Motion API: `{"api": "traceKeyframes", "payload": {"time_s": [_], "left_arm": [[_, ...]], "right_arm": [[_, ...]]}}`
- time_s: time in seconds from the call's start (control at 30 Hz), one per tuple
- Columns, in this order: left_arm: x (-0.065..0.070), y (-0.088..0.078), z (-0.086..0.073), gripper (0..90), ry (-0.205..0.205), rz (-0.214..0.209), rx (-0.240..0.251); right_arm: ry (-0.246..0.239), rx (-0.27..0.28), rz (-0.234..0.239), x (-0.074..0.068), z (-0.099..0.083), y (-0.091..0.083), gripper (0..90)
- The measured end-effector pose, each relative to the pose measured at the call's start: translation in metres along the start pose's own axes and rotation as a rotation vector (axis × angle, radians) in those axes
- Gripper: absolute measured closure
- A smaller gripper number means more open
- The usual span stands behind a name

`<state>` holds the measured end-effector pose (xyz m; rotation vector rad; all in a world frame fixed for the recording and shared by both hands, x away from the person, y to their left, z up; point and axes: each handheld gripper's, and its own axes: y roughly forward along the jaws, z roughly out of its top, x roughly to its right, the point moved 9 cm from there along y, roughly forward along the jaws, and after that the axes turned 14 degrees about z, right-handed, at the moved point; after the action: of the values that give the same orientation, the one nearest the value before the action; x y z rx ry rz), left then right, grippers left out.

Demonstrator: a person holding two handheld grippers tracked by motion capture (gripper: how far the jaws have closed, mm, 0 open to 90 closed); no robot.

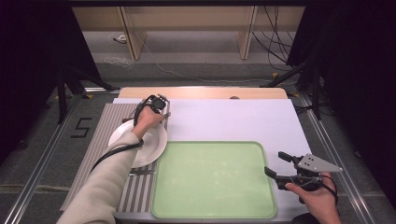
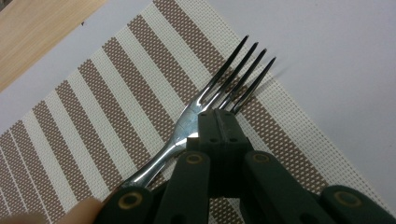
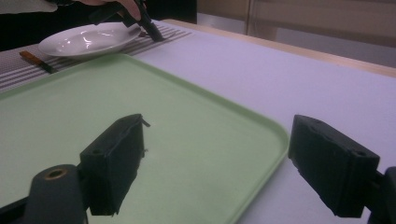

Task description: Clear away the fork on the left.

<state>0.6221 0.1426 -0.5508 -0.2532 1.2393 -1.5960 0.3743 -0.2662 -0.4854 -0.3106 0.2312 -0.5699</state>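
Two claws | left claw (image 2: 218,122) closed on fork (image 2: 205,105) neck, over striped placemat (image 2: 116,93) | white plate (image 1: 152,140) beside | right claw (image 3: 219,163) wide open, empty, over green tray (image 3: 187,121) edge

White plate (image 1: 147,144) on striped placemat (image 1: 100,135), beside green tray (image 1: 212,179); brown-handled knife (image 3: 35,60) nearby.

We see a shiny metal fork (image 2: 205,107) lying flat on the striped placemat (image 2: 107,93), far-left, tines pointing away.
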Motion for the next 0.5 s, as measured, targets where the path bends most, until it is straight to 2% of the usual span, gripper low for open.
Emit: {"api": "traceKeyframes", "payload": {"time_s": [0.23,0.5], "left_arm": [[-0.0019,0.0023,0.0022,89.5,0.019,0.010,0.005],[-0.0047,0.0050,0.0040,89.5,0.011,0.006,0.013]], "right_arm": [[0.000,-0.001,0.000,0.0001,0.0000,-0.0001,19.4],[0.000,0.002,0.002,-0.0004,0.0002,-0.0002,19.4]]}}
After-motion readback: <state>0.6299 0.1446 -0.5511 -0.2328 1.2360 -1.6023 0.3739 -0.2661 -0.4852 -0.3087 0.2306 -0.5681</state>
